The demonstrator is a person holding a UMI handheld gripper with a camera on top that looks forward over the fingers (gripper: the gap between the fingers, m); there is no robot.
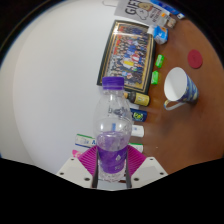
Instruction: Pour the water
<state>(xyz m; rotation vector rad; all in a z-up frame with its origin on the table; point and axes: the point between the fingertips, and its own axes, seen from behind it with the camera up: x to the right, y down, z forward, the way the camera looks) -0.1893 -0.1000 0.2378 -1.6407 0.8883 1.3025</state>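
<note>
Bottle (112,130): base concealed between the tool (108,163) fingers, pad contact not determinable; small items (137,107) beside it on the surface too small to identify; printed board (129,45) text illegible; box (150,12) beyond it cut off.

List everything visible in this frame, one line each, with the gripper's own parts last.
water bottle: one, clear with purple cap and purple label, upright between the jaws
white cup: one, white with blue rim, on the brown table, beyond the bottle
white surface: one, white, beside the bottle
picture book: one, dark multicoloured cover, beyond the bottle
small items: several, yellow, green and blue, between book and bottle; too small to identify
gripper: one, pink pads; both fingers appear to press on the bottle
</note>
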